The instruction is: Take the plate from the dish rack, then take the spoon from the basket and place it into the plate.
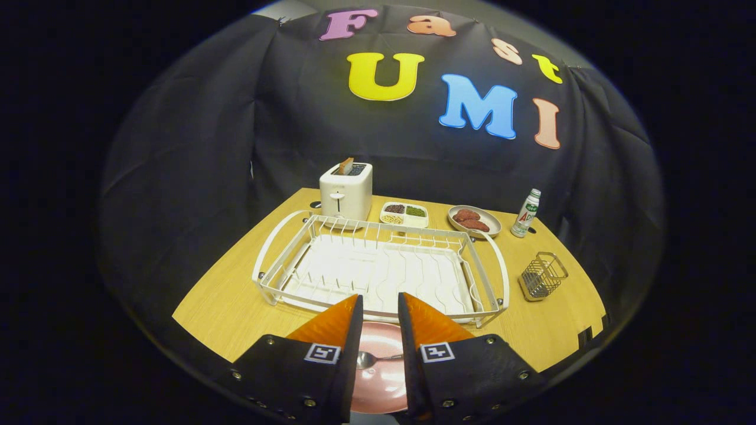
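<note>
Gripper [380,310] fingers hover apart, holding nothing, above the round pink plate [378,386] on the wooden table [236,307], pointing toward the white wire dish rack [381,265]. Between them, the small metal spoon [371,358] lies crosswise in the plate, bowl leftward, handle rightward.
</note>
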A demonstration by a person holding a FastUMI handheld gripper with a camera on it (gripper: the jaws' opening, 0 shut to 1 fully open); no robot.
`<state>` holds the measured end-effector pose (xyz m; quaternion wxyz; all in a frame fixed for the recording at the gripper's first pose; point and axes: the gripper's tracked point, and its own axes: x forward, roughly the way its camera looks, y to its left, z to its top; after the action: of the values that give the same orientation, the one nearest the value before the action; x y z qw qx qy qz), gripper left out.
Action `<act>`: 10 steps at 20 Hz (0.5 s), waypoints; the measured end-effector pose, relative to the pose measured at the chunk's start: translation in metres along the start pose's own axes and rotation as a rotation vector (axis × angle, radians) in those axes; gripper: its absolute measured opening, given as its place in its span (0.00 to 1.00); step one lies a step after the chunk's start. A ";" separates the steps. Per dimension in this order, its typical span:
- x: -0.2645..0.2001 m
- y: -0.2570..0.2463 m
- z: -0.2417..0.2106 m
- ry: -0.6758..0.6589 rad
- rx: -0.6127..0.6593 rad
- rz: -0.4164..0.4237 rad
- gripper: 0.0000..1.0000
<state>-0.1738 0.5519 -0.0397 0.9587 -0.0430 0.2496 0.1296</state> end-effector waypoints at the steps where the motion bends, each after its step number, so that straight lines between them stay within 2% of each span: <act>1: 0.000 0.000 0.002 -0.003 -0.002 -0.001 0.35; 6: -0.001 -0.008 0.013 -0.021 0.012 -0.016 0.35; 10: -0.010 -0.031 0.046 -0.080 0.016 -0.056 0.35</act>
<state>-0.1524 0.5270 0.0056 0.9714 -0.0372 0.2109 0.1022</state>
